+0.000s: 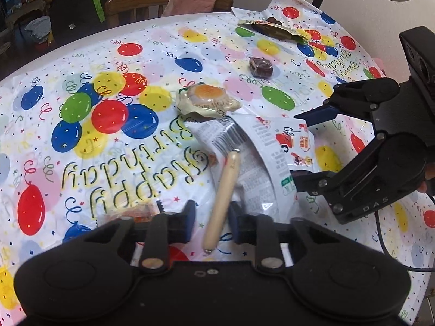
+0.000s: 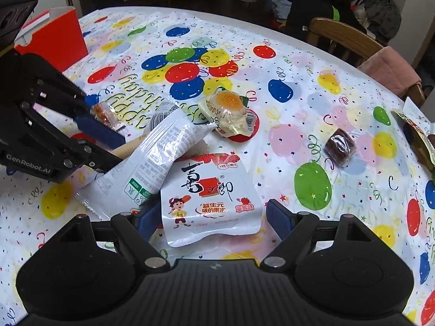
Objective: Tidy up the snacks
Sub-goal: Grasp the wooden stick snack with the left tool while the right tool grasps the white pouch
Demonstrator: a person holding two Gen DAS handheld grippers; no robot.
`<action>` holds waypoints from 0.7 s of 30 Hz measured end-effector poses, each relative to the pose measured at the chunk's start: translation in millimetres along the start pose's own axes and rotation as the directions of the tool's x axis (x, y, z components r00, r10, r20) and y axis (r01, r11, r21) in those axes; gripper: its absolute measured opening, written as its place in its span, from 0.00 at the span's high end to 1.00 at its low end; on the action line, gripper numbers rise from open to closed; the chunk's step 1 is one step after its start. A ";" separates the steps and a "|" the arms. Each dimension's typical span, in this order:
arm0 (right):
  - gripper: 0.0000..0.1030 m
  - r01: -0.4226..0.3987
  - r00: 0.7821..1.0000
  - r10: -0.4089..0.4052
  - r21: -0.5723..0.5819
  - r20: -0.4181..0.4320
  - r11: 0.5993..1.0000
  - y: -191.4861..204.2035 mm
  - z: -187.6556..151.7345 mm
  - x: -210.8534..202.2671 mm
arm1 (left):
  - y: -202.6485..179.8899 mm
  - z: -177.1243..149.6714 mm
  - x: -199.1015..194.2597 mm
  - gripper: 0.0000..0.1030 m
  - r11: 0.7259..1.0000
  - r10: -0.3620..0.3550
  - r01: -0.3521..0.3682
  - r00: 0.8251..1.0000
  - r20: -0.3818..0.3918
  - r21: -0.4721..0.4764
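Surface: round table under a white party tablecloth point(image 1: 114, 146) printed with coloured balloons and "Happy Birthday" lettering
Sausage stick: pale beige, slim, metal clip at its near end point(image 1: 221, 203); lying between the fingers of the left gripper point(image 1: 212, 218); far end tucked under the grey-white wrapper
Left jaws: narrowly open, a small gap either side of the sausage; contact cannot be told
Jelly pouch: white, red Chinese characters and a cartoon child point(image 2: 209, 198); flat on the cloth, between the fingers of the right gripper point(image 2: 209, 216)
Right jaws: wide apart, not closed on the pouch
Grey-white wrapper: long crinkled packet with barcode and small print point(image 2: 160, 157); lying across the pouch's top edge
Egg snack: clear pack showing a fried-egg shape with orange yolk point(image 2: 227, 110); just beyond the wrapper
Brown sweet: small cube in clear film point(image 2: 339, 146); apart, to the right
Orange sweet: small clear-wrapped piece point(image 2: 104, 112); beside the left gripper's finger
Container: red cardboard box, top open point(image 2: 58, 40); far left edge of the table; contents not visible
Beyond the table: wooden chair point(image 2: 342, 38) draped with a pink cloth
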State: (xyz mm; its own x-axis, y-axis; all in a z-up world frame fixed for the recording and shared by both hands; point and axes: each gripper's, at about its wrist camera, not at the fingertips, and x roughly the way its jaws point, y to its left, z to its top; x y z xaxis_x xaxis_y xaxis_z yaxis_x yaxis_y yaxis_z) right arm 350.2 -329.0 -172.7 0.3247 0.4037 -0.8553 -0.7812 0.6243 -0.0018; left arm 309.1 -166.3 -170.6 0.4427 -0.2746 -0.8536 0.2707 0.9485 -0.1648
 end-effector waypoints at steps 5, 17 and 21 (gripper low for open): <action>0.30 0.005 1.000 -0.005 0.011 0.020 1.000 3.6 -2.9 -4.7 | -5.6 -1.5 0.2 0.89 1.000 0.022 -0.022 1.000 0.001 0.004; 0.33 0.154 0.986 -0.166 0.229 0.034 0.961 6.0 -20.2 -31.7 | 3.5 -10.7 -19.3 0.92 0.994 0.030 -0.029 1.000 0.009 -0.110; 0.33 0.177 0.978 -0.200 0.284 0.052 0.942 13.1 -24.2 -53.7 | 6.1 -16.5 -31.3 0.92 0.990 0.036 -0.034 0.999 0.015 -0.136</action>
State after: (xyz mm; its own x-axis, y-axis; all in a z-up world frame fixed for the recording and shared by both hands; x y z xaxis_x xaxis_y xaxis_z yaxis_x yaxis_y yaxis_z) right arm 309.6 -358.7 -139.3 0.5019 0.3052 -0.8093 -0.5268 0.8500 -0.0062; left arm 282.8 -149.4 -153.1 0.4652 -0.2426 -0.8513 0.1371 0.9698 -0.2015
